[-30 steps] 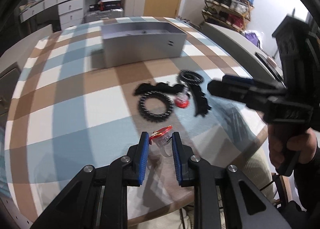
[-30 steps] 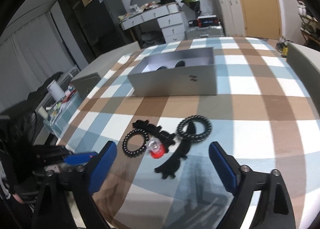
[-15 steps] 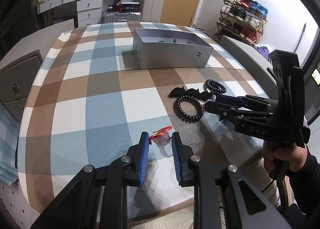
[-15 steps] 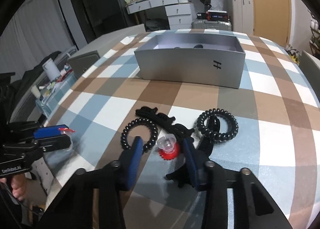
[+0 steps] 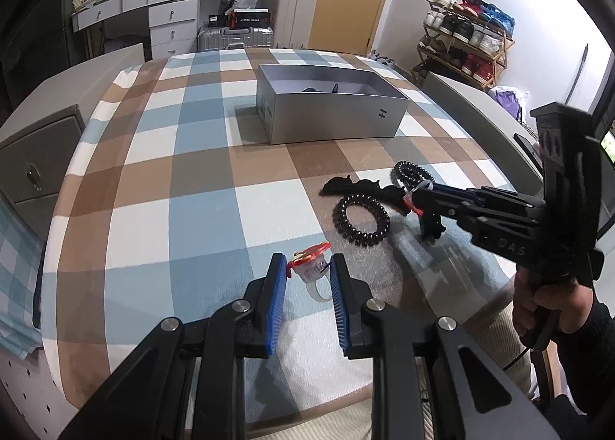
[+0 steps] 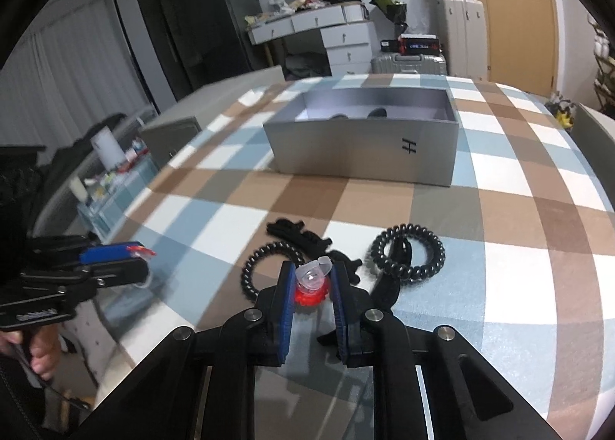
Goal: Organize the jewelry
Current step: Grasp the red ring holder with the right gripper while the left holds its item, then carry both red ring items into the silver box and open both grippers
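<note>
My left gripper (image 5: 307, 267) is shut on a clear plastic ring with a red top (image 5: 310, 267), held just above the checked tablecloth near the front edge. My right gripper (image 6: 311, 276) is shut on a second clear ring with a red flower base (image 6: 312, 284), just above the pile of hair accessories. Two black spiral hair ties (image 6: 407, 256) (image 6: 265, 267) and black hair clips (image 6: 300, 234) lie on the cloth. The open grey box (image 6: 365, 149) stands further back with dark items inside.
The right gripper and the hand holding it reach in from the right in the left wrist view (image 5: 499, 224). The left gripper shows at the left edge of the right wrist view (image 6: 111, 259). A grey cabinet (image 5: 34, 155) stands left of the table.
My right gripper came down over the pile and closed on the red-based ring. My left gripper kept holding its ring and pulled back from the pile.
</note>
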`<state>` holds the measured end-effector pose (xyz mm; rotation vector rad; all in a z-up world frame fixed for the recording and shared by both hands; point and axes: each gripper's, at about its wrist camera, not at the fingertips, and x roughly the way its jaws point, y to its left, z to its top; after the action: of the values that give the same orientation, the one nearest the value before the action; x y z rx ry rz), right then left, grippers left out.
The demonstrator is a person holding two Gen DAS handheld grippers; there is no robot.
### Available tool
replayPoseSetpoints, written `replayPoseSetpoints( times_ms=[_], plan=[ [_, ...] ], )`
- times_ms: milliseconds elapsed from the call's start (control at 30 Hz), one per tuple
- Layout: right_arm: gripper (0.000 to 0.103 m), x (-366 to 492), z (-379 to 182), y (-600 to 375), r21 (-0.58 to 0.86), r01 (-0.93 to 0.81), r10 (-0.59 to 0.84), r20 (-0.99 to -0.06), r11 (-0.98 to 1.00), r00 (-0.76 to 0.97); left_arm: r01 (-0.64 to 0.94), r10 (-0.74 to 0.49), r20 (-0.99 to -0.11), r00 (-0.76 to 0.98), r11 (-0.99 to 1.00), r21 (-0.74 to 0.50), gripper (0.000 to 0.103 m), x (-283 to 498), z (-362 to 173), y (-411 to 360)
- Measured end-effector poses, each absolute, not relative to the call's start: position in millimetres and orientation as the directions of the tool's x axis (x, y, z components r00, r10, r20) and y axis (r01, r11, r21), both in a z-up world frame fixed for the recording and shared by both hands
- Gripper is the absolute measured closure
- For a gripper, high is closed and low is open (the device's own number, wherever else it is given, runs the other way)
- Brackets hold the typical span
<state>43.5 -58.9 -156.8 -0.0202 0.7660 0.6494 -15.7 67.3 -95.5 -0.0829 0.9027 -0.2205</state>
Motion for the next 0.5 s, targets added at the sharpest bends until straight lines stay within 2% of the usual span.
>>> replayPoseSetpoints(
  times_ms=[500],
  plan=[
    [0.085,64.7,-125.8,-79.7,0.295,-0.554,0.611,-0.56,0.779,0.56,0.162,-0.19,-0.745,0.639,0.981,-0.111,0.085,37.3,-65.3,58.3]
  ],
)
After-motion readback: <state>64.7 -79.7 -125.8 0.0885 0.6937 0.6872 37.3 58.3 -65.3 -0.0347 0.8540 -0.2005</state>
